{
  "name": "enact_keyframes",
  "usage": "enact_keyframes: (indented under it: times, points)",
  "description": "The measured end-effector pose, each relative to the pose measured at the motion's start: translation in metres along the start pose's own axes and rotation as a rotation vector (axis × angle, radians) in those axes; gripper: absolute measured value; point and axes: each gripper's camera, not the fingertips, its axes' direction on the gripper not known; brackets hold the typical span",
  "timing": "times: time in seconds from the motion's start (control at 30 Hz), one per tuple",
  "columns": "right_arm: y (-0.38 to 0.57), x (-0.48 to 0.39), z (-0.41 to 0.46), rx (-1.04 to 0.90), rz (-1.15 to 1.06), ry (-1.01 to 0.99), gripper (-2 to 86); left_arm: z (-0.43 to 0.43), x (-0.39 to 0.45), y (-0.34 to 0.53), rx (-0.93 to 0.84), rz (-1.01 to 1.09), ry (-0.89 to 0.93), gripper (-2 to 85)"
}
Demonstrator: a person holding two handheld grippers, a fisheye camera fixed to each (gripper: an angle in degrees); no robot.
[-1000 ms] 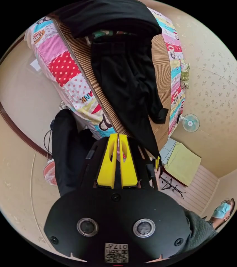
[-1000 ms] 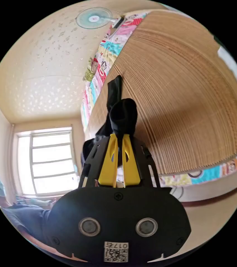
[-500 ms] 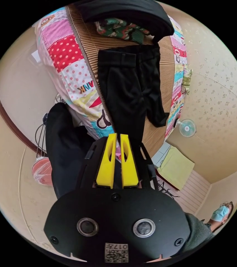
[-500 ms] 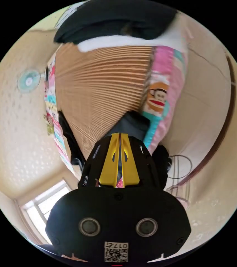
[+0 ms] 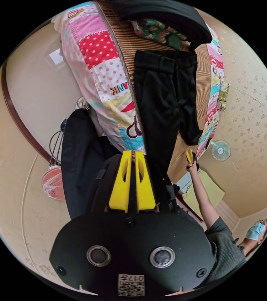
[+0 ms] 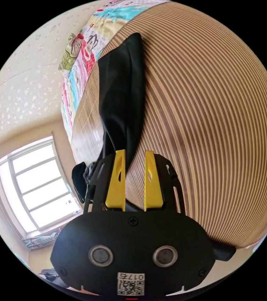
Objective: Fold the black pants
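Note:
The black pants (image 5: pixel 161 103) lie lengthwise on a striped mat (image 5: pixel 127 50) on the bed, with the waistband at the far end. One leg runs down to my left gripper (image 5: pixel 132 153), whose yellow jaws are shut on its hem. The other leg is shorter and ends near my right gripper (image 5: pixel 189 155), held in a person's hand. In the right gripper view, that leg (image 6: pixel 120 94) rests flat on the mat (image 6: pixel 208 109) just past the left jaw. My right gripper (image 6: pixel 133 153) stands open with nothing between its jaws.
A colourful patchwork quilt (image 5: pixel 102 69) hangs over the bed's side. A black pile (image 5: pixel 164 12) and a green patterned garment (image 5: pixel 158 31) lie beyond the waistband. A fan (image 5: pixel 220 150) stands on the floor, and there is a window (image 6: pixel 36 185). The person's arm (image 5: pixel 202 197) reaches toward the bed.
My right gripper has opened and let go of the pant leg, which now lies flat on the mat. My left gripper stays shut. Both cameras have shifted.

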Motion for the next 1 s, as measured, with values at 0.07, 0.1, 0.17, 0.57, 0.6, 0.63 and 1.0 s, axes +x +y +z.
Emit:
enact_keyframes:
  times: [0.07, 0.1, 0.17, 0.57, 0.6, 0.63, 1.0]
  points:
    - [-0.026, -0.008, -0.007, 0.062, 0.04, 0.067, 9.5, -0.003, 0.001, 0.006, 0.007, -0.013, -0.011, -0.1]
    - [-0.03, -0.008, -0.009, 0.086, 0.06, 0.088, 9.5, -0.004, 0.002, 0.009, 0.008, -0.021, -0.019, -0.1]
    - [-0.042, 0.003, -0.013, 0.128, 0.111, 0.096, 7.6, -0.005, 0.003, 0.013, 0.001, -0.026, -0.026, -0.2]
    - [0.109, 0.097, -0.106, 0.506, 0.224, -0.064, 0.9, 0.008, 0.032, 0.015, -0.013, -0.043, -0.039, -0.8]
    - [0.12, 0.109, -0.108, 0.511, 0.255, -0.049, 0.8, 0.009, 0.039, 0.012, -0.009, -0.027, -0.042, -0.7]
    - [0.142, 0.135, -0.109, 0.519, 0.325, -0.033, 0.8, 0.009, 0.046, 0.009, 0.003, -0.011, -0.043, -0.4]
    - [0.381, 0.311, -0.086, 0.884, 0.925, -0.603, 0.4, -0.011, 0.101, -0.06, 0.234, 0.033, -0.008, 11.9]
